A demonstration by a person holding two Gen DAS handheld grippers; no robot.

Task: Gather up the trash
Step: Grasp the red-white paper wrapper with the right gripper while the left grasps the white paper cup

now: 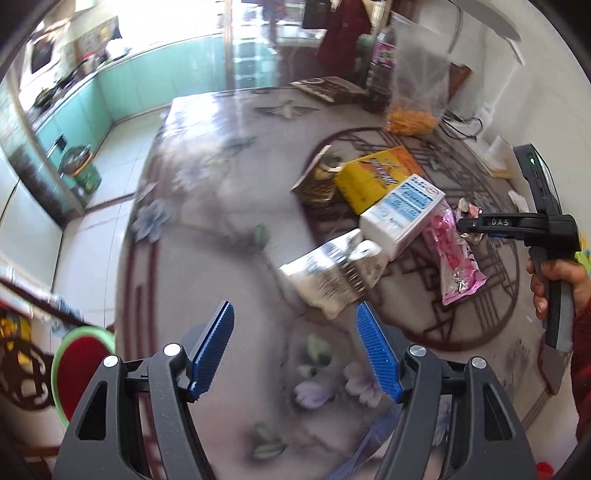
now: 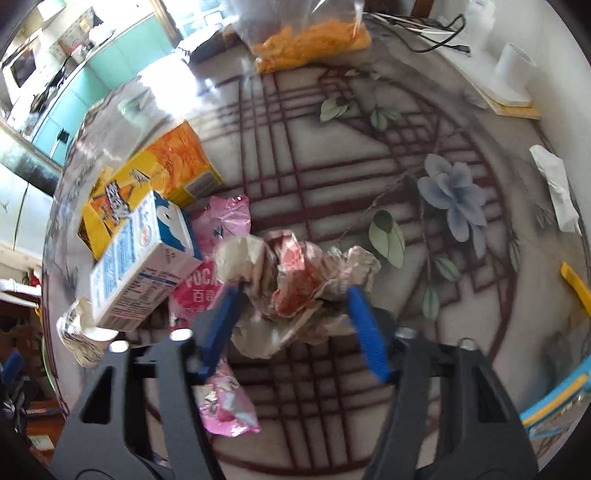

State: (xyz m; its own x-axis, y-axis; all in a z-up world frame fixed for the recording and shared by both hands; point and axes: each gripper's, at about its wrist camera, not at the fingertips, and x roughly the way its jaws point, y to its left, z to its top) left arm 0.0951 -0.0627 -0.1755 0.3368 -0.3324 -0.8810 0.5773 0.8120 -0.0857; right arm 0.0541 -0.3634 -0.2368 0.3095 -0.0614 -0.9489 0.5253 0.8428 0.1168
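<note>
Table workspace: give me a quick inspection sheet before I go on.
Surface: glossy flower-patterned table.
Job's things: crumpled wrapper; pink packet; white and blue carton; yellow box; silver pouch, blurred.
Clutter: bag of orange snacks; bottle; tissue.
Grippers: left gripper open, nothing between its fingers; right gripper open, a finger either side of the crumpled wrapper.
Cables: black cable at the far edge.
Surroundings: kitchen counter; bin on the floor.
</note>
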